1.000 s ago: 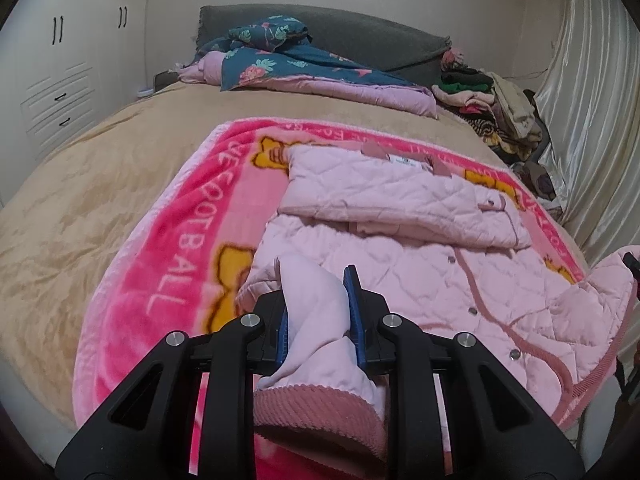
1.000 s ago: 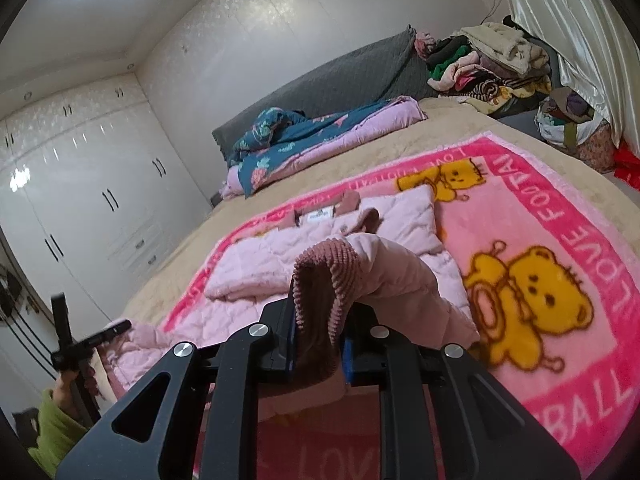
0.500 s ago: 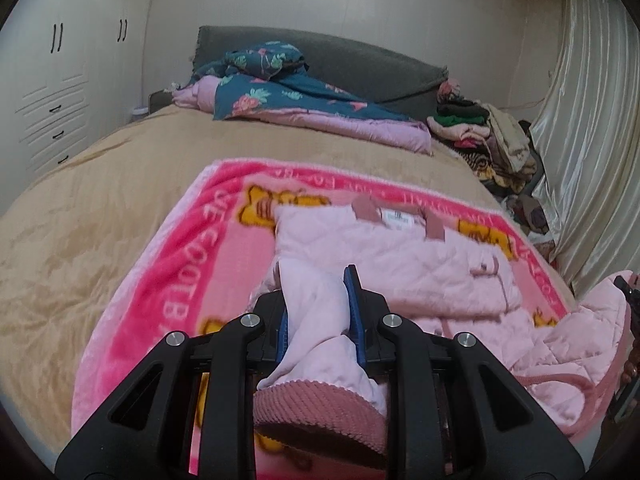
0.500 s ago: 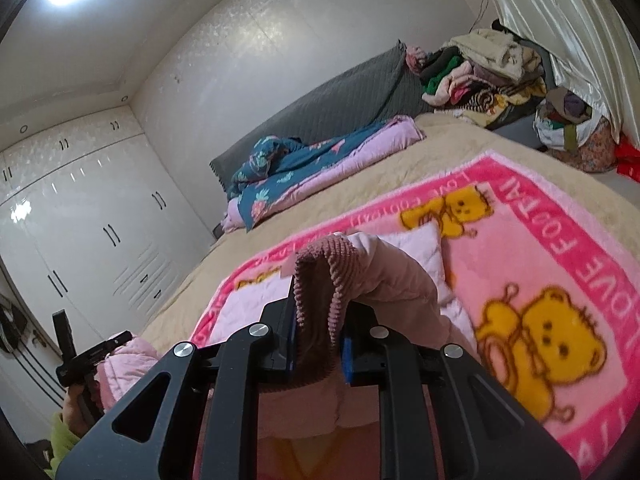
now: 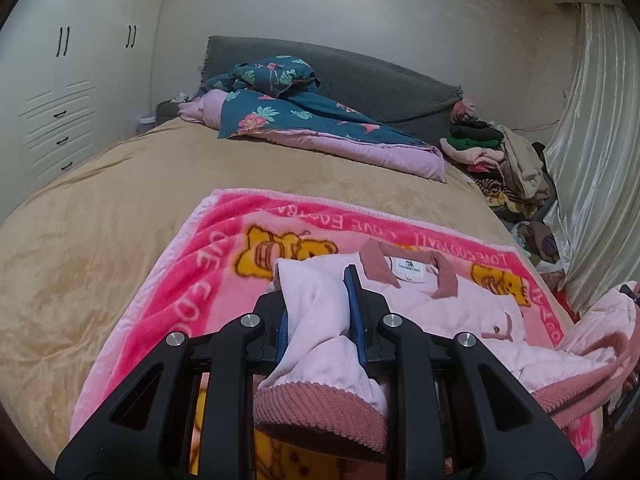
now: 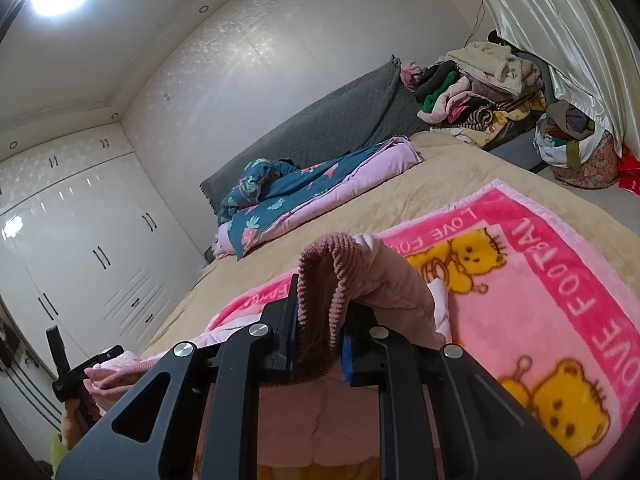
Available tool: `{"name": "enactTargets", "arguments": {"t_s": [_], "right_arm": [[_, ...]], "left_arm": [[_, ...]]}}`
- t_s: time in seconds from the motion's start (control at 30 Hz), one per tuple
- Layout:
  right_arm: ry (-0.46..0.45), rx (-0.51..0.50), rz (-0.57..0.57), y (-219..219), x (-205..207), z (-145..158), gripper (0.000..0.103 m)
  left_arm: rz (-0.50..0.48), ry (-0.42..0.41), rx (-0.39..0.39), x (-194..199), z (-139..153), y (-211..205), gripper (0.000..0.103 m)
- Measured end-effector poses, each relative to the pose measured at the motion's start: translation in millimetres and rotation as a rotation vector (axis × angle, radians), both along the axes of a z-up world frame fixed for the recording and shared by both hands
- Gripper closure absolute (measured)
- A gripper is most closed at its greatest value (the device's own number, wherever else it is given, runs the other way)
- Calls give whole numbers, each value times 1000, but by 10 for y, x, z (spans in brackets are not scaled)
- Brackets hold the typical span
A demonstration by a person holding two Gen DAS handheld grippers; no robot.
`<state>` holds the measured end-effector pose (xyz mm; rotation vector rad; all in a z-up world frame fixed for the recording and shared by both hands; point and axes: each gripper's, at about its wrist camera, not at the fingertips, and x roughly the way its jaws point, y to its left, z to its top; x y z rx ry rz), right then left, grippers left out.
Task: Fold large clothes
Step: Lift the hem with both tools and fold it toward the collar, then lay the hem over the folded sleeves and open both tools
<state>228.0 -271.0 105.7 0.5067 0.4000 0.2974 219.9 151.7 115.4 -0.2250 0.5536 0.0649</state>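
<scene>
The quilted pink jacket (image 5: 460,308) lies collar-up at twelve o'clock on the plush pink bear blanket (image 5: 192,264), mid hem-to-collar fold. The left gripper (image 5: 316,308) is clamped on its ribbed hem, as is the right gripper (image 6: 320,332). Next, I judge, both must lower evenly toward the collar over the tan bedspread (image 5: 100,216).

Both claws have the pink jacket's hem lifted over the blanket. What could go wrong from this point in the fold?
The left claw and right claw each pinch only a bunched bit of the pink jacket near its ribbed hem, so one corner could slip out. The sleeve folded across the chest may shift as the hem passes over. The fleece blanket could drag along and wrinkle.
</scene>
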Motion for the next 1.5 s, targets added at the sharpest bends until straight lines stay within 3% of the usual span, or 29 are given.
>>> {"name": "enactTargets", "arguments": {"t_s": [0.6,0.73,0.97,1.23,1.33,1.5], "right_arm": [[63,-30,-48,19,604,-242,88],[90,-39,-74,18,757,-352,88],[126,-69,-111,27,959,-540,88],[141,-110,-147,122,1107,-671,88],[151,-111,-150,146,1160,-705,88],[154,-138,-158,225,1224,-703,88]], "left_arm": [[7,-11,25,342,-173,12,84],[3,-20,12,359,-226,33,79],[-2,-85,-66,252,-216,66,57],[-3,-187,-121,95,-161,87,51],[18,-244,-107,47,-83,117,50],[47,-251,-71,37,-39,131,47]]}}
